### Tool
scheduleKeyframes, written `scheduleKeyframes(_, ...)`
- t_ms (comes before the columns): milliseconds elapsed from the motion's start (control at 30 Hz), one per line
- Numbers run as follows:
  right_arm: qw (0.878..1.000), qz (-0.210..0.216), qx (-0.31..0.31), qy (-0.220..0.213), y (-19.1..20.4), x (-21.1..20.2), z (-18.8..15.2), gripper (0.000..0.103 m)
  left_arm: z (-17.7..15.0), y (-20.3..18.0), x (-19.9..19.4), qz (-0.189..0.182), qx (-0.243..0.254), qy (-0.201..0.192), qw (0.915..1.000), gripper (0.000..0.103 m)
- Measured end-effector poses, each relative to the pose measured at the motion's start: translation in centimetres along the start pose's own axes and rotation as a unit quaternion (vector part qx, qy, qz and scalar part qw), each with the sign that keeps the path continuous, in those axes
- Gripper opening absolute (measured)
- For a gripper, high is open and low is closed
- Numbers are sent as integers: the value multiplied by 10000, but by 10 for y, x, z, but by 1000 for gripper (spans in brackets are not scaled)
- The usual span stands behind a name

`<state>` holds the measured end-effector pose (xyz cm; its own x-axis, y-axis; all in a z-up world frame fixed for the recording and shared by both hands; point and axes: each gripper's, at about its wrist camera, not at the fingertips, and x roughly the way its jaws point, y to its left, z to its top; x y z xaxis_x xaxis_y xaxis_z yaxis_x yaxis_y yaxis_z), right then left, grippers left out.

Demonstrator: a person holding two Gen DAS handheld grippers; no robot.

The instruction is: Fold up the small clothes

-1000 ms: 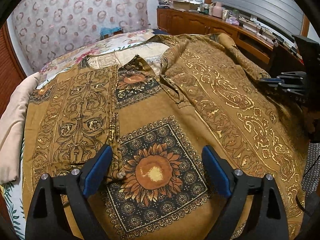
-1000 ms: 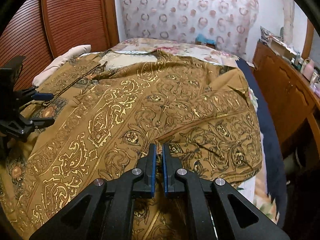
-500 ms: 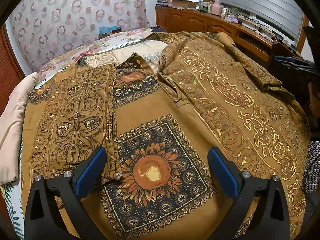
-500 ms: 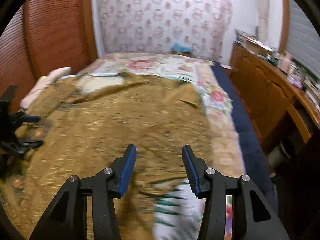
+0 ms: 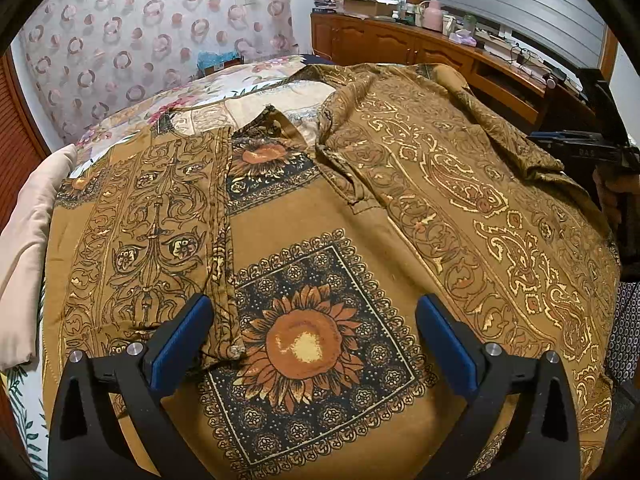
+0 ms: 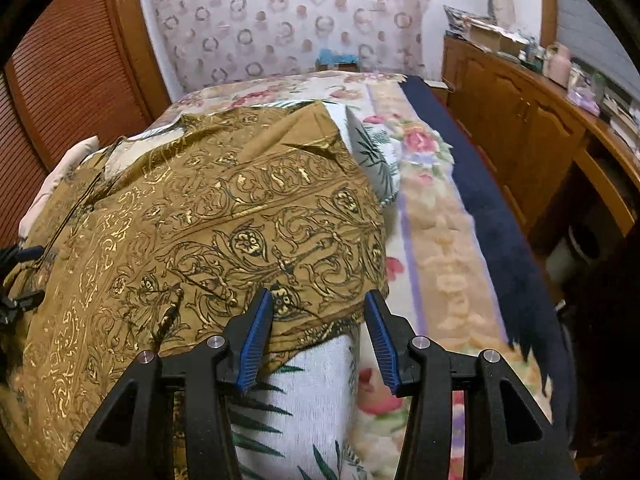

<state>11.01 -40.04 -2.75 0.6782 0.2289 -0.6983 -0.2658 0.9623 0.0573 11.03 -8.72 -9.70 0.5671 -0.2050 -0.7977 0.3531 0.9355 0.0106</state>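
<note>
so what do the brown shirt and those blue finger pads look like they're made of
Brown shirt: thin woven cloth, likely cotton or rayon; it creases softly, and its gold print glints like foil. Blue pads: probably rubber or soft plastic, matte, with fine ribbing.

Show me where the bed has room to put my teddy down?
Free: the floral bedspread between the brown shirt and the navy blanket edge, also up by the curtain. Crowded: everything under the shirt, and the cluttered sideboard.

We could read only one marking: the raised letters "DAS" on the black body of the right claw (image 5: 588, 152), off to the left claw's far right.
</note>
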Motion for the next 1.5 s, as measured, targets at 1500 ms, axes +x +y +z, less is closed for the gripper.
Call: scheduleKeyframes(1500, 9823, 208, -1745, -654, 122, 3, 74, 44, 1, 90, -62, 665, -801, -1121, 9882, 102)
